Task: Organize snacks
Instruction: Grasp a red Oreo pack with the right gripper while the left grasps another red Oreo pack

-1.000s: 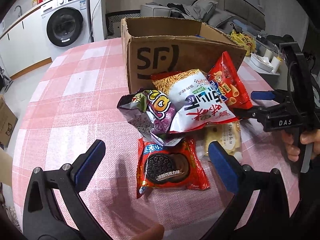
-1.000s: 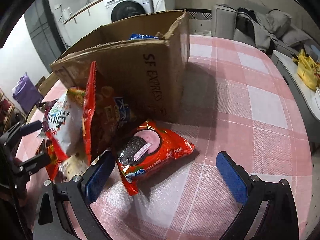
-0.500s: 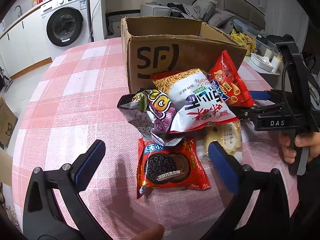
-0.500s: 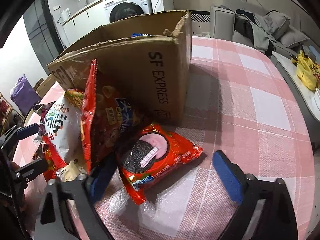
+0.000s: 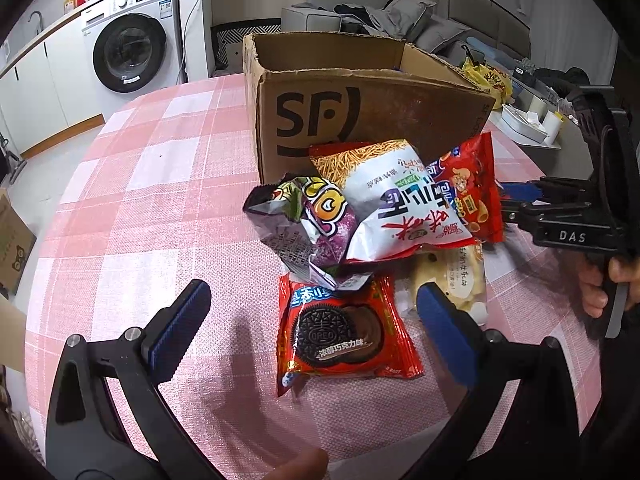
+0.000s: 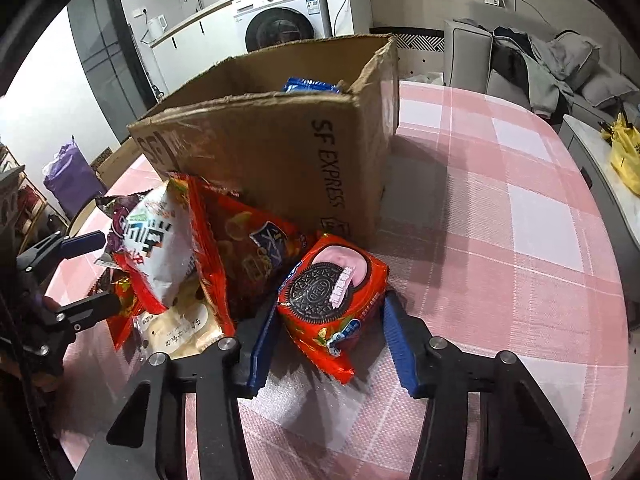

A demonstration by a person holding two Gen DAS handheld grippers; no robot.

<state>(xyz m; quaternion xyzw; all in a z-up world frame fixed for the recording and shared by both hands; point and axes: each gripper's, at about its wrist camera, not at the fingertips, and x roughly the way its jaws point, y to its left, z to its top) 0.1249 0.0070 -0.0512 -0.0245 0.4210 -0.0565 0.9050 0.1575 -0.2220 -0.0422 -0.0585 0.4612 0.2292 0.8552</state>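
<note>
A pile of snack bags lies against the open SF cardboard box (image 5: 360, 120) on the pink checked table. In the left wrist view my left gripper (image 5: 312, 332) is open, low over the table, with a red chocolate Oreo pack (image 5: 340, 336) between its fingers, untouched. In the right wrist view my right gripper (image 6: 328, 344) has closed in around a red strawberry Oreo pack (image 6: 332, 292); both pads are at its sides and the pack is tilted up. A white noodle bag (image 5: 400, 212), a purple bag (image 5: 308, 224) and a red chip bag (image 5: 472, 188) lean together.
A pale bread pack (image 5: 460, 276) lies under the pile. A blue packet (image 6: 312, 86) shows inside the box (image 6: 280, 152). The right gripper's body (image 5: 576, 220) is at the pile's right. A washing machine (image 5: 132, 48) and a sofa (image 6: 540, 64) stand beyond the table.
My right gripper has moved forward and closed its fingers in around the strawberry Oreo pack, which now tilts up. My left gripper has stayed still and open.
</note>
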